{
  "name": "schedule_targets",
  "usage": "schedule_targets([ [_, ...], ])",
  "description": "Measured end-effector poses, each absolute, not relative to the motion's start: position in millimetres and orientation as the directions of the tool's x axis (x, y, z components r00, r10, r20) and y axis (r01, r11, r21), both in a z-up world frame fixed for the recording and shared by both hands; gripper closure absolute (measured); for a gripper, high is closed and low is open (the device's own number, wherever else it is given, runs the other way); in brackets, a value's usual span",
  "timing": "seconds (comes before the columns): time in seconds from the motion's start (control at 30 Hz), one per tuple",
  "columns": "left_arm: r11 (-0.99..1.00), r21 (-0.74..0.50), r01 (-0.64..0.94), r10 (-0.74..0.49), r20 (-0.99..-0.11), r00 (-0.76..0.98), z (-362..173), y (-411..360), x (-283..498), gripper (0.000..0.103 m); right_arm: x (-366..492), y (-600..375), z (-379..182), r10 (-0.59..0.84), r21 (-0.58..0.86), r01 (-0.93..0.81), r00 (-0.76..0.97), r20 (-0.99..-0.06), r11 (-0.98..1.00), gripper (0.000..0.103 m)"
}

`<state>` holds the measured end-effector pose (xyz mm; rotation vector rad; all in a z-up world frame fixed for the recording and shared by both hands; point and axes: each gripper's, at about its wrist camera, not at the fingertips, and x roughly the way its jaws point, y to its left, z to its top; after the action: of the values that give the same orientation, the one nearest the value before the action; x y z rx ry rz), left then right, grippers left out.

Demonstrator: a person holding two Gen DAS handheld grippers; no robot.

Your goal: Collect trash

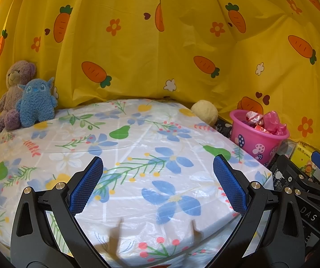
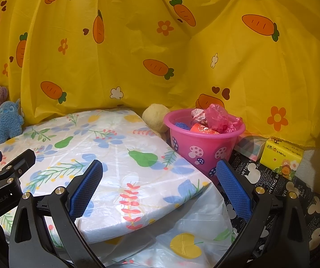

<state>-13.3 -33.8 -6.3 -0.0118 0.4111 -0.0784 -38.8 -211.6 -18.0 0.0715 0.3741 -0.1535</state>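
Observation:
A pink bucket [image 2: 201, 145] with mushroom prints stands right of the raised floral pad [image 2: 106, 156]; it holds crumpled pink plastic [image 2: 219, 117] and other wrappers. It also shows in the left wrist view [image 1: 257, 139], with the trash [image 1: 269, 121] inside. My left gripper [image 1: 157, 183] is open and empty above the floral pad [image 1: 115, 156]. My right gripper [image 2: 158, 185] is open and empty over the pad's right edge, just short of the bucket. Each gripper shows at the edge of the other's view.
A yellow carrot-print sheet [image 2: 160, 55] hangs behind. A purple bear [image 1: 10, 91] and a blue plush [image 1: 37, 102] sit at the far left. A cream ball [image 2: 154, 117] lies beside the bucket. A yellow tissue pack [image 2: 281, 156] lies on black printed cloth [image 2: 271, 187] at right.

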Motion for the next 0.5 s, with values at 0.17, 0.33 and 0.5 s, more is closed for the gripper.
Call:
schedule_targets([
  [0.17,0.997,-0.027,0.073,-0.078,-0.400,0.913,-7.1,-34.1,-13.8,0.006,-38.0,-211.1,-20.3,-0.136,0.044,0.164,0.917,-0.374,0.986,0.006],
  [0.33,0.997,-0.026,0.076,-0.080,-0.400,0.913,-7.1,-34.3,-14.0,0.006,-37.6,-213.7,-21.2,-0.136,0.045,0.164,0.918,-0.374,0.985,0.006],
  [0.5,0.997,-0.027,0.073,-0.078,-0.400,0.913,-6.9,-35.3,-13.6,0.006,-37.1,-214.7,-22.6,-0.133,0.048,0.163,0.918,-0.375,0.986,0.006],
])
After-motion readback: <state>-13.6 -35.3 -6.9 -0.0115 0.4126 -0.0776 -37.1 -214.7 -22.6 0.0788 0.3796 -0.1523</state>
